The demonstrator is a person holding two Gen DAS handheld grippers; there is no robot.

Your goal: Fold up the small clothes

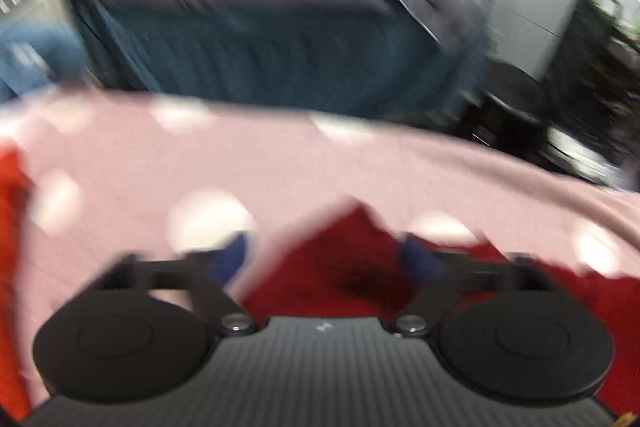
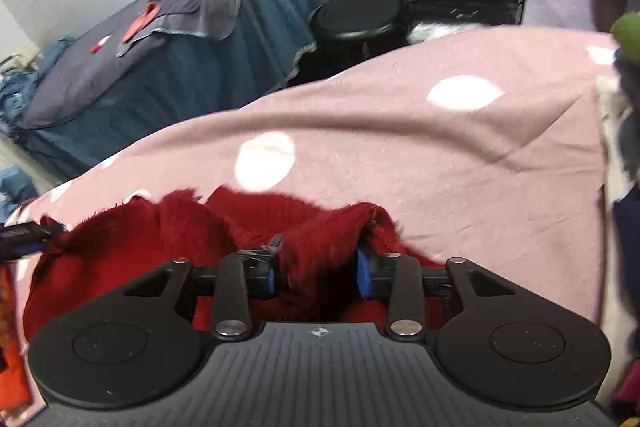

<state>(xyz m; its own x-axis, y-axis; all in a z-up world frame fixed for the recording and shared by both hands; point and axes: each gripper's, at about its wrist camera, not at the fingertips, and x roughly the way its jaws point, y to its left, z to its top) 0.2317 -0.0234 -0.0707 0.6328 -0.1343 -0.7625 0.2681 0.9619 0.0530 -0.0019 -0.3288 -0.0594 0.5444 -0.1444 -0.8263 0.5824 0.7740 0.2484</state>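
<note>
A: Left claw (image 1: pixel 324 259) first: my view is smeared, jaws spread wide, the fluffy dark red garment (image 1: pixel 344 275) between them, ungripped as far as I can tell

B: And right?

A: Right claw (image 2: pixel 316 269) stands partly apart around a raised ridge of that garment, which lies bunched on the pink white-spotted cloth (image 2: pixel 460 155). My worry: closing now pinches several layers, so the fold drags crooked

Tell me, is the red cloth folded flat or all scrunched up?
Scrunched up. The red cloth sits in lumpy ridges on the pink sheet, with a bunch between the right gripper fingers.
</note>
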